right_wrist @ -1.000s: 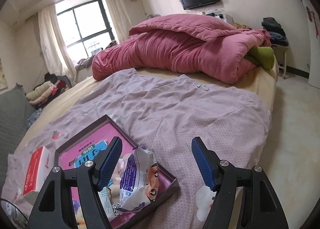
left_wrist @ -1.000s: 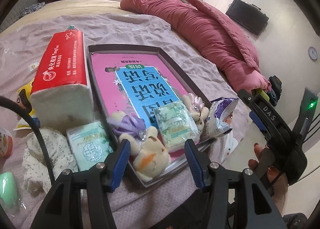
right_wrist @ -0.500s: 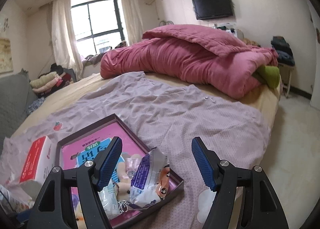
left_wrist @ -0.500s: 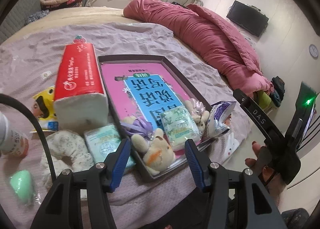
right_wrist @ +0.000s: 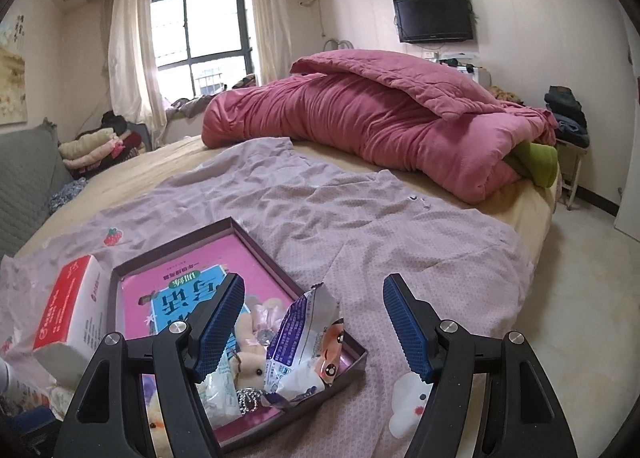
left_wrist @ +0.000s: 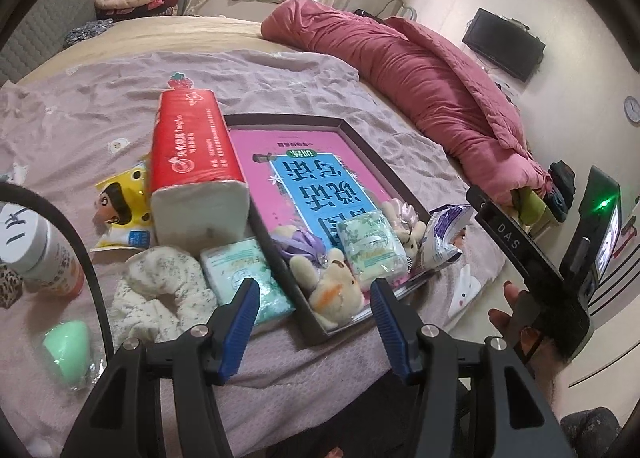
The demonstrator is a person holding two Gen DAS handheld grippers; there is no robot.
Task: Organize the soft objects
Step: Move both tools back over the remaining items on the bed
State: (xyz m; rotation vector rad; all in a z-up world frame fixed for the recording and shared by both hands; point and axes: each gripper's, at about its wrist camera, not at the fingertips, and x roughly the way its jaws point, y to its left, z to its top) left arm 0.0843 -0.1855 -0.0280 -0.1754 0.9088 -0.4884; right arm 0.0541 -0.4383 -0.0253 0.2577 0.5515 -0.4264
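Left tongs [left_wrist: 314, 308]: I see them wide, empty.
Right tongs [right_wrist: 314, 322]: wide, empty.
Tissue pack [left_wrist: 240, 274]: soft, light; I would pinch its middle.

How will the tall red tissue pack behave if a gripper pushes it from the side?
The red tissue pack stands on one end on the wrinkled purple sheet, so it would probably tip rather than slide. Its soft wrapper would likely dent under the push. It looks light for its size, being paper tissue.
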